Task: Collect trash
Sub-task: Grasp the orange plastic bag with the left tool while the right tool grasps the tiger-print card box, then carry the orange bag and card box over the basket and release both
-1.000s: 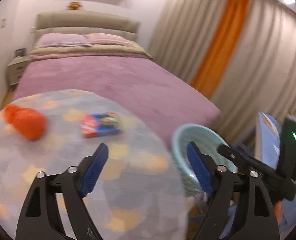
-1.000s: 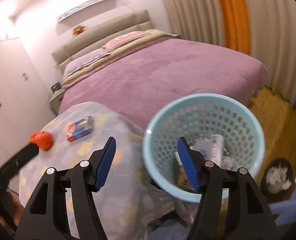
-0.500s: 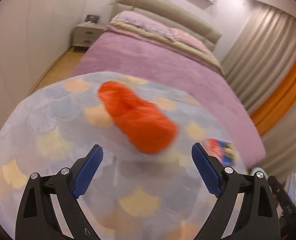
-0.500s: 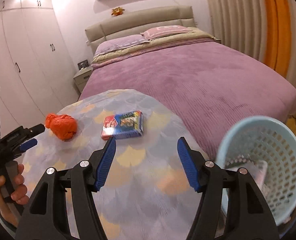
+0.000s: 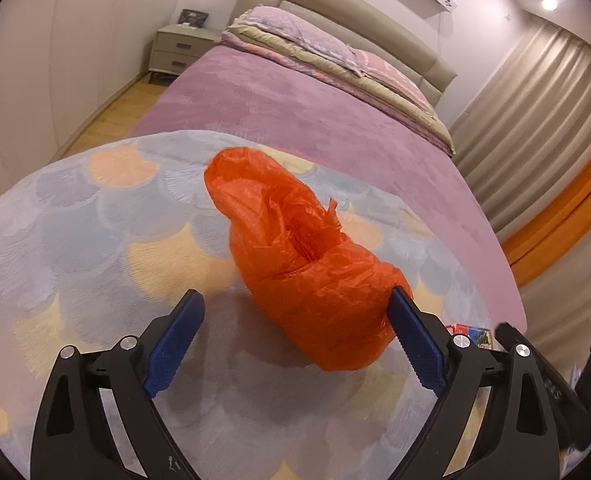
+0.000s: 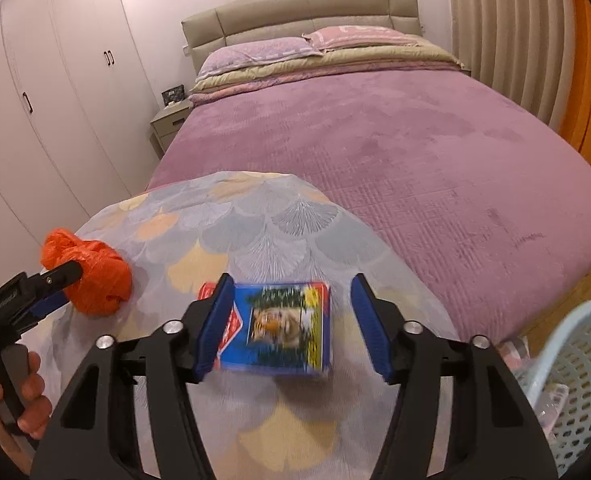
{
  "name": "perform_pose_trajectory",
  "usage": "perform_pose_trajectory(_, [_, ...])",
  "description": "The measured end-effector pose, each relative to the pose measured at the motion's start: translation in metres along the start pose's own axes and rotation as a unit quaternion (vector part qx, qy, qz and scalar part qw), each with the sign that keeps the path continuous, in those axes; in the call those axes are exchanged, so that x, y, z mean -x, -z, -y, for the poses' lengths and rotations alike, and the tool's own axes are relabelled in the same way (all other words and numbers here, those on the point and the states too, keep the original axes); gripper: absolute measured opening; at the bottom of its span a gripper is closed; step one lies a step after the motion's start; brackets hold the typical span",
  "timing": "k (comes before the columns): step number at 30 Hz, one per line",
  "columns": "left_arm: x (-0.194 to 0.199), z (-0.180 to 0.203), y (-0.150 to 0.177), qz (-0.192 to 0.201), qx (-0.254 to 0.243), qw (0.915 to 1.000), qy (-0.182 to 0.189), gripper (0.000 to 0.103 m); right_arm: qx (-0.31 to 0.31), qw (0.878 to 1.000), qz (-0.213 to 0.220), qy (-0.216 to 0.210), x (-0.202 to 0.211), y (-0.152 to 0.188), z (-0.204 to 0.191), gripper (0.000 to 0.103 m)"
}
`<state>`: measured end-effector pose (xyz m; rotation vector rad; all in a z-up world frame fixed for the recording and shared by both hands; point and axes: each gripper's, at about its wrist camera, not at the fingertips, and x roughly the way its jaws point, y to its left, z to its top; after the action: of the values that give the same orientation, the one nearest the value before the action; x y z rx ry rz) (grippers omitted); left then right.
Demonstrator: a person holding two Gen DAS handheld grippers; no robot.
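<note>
A crumpled orange plastic bag [image 5: 307, 264] lies on the round table with the scale-patterned cloth [image 5: 75, 240]. My left gripper [image 5: 295, 340] straddles the bag's near end, its jaws wide and still opening. The right pad sits at the bag's edge and the left pad stands apart from it. In the right wrist view the orange bag [image 6: 95, 276] shows at the far left with the left gripper [image 6: 55, 280] on it. A blue box with a tiger picture [image 6: 283, 328] lies between the fingers of my right gripper [image 6: 291, 320]. Those jaws are closing, with a gap still at the right pad.
A light blue mesh basket [image 6: 575, 368] with some rubbish inside stands off the table to the lower right. A purple bed [image 6: 415, 152] fills the space behind the table, with a nightstand [image 5: 179, 50] beside it. A hand [image 6: 27, 396] holds the left gripper's handle.
Both grippers swung left, away from the basket and over the table. The left one closed in on the orange bag with wider jaws. The right one came down around the blue box with narrower jaws.
</note>
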<state>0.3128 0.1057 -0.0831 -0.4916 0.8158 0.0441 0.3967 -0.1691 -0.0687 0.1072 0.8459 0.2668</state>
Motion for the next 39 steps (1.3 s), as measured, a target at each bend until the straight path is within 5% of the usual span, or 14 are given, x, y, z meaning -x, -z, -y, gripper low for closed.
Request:
perform_pose_trajectory(5, [-0.003, 0.006, 0.004, 0.001, -0.021, 0.9996, 0.017, 0.080, 0.007, 1.000, -0.019, -0.007, -0.022, -0.008, -0.004, 0.051])
perform_pose_trajectory(9, [-0.002, 0.011, 0.006, -0.002, -0.042, 0.9981, 0.045, 0.054, 0.008, 0.999, -0.032, -0.019, -0.030, -0.008, -0.003, 0.051])
perform_pose_trajectory(13, [0.003, 0.019, 0.012, -0.004, -0.061, 0.9963, 0.060, 0.043, 0.001, 0.998, -0.052, -0.030, -0.024, 0.001, -0.003, 0.051])
perform_pose_trajectory(23, [0.026, 0.020, 0.019, 0.019, -0.074, 0.9932, 0.088, 0.039, -0.017, 0.993, -0.092, -0.076, 0.012, 0.051, -0.011, 0.051])
perform_pose_trajectory(29, [0.034, 0.025, 0.021, 0.032, -0.086, 0.9919, 0.087, 0.039, -0.025, 0.988, -0.098, -0.113, 0.032, 0.076, -0.017, 0.060])
perform_pose_trajectory(34, [0.041, 0.029, 0.025, 0.047, -0.104, 0.9900, 0.083, 0.039, 0.037, 0.985, -0.107, -0.127, 0.039, 0.094, -0.048, 0.064])
perform_pose_trajectory(39, [0.039, 0.028, 0.021, 0.046, -0.101, 0.9898, 0.089, 0.039, 0.113, 0.985, -0.090, -0.092, 0.044, 0.103, -0.075, 0.073])
